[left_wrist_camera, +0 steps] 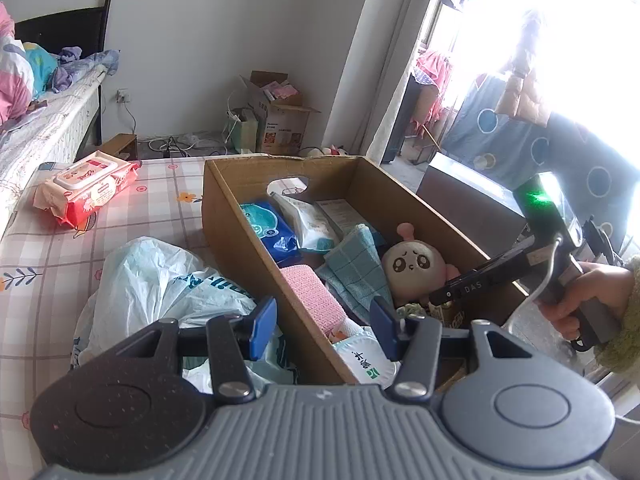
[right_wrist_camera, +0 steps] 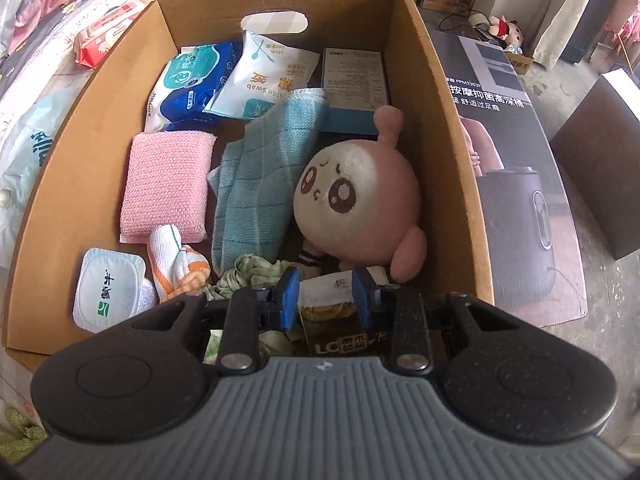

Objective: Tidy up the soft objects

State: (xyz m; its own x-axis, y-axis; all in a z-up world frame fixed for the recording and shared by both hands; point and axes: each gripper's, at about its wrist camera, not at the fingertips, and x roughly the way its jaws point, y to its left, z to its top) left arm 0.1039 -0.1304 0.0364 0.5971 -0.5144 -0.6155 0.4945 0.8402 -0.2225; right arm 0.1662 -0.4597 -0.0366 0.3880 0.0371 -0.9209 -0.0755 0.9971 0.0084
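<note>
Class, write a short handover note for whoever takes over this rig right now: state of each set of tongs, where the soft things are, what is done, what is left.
Left tongs: open, empty, over the near wall of the brown cardboard box.
Right tongs: shut on a small brown snack packet inside the box.
Done: round pink plush toy, blue checked cloth and pink sponge are boxed.
Left: red wet-wipes pack and white plastic bag on the checked bedsheet.

Both tools angled downward, one gaping, one clamped.
Left tool [left_wrist_camera: 324, 326] stands with its blue pads apart, nothing between; right tool [right_wrist_camera: 327, 299], gripped by a hand [left_wrist_camera: 580, 300], seems pressed on a packet.
</note>
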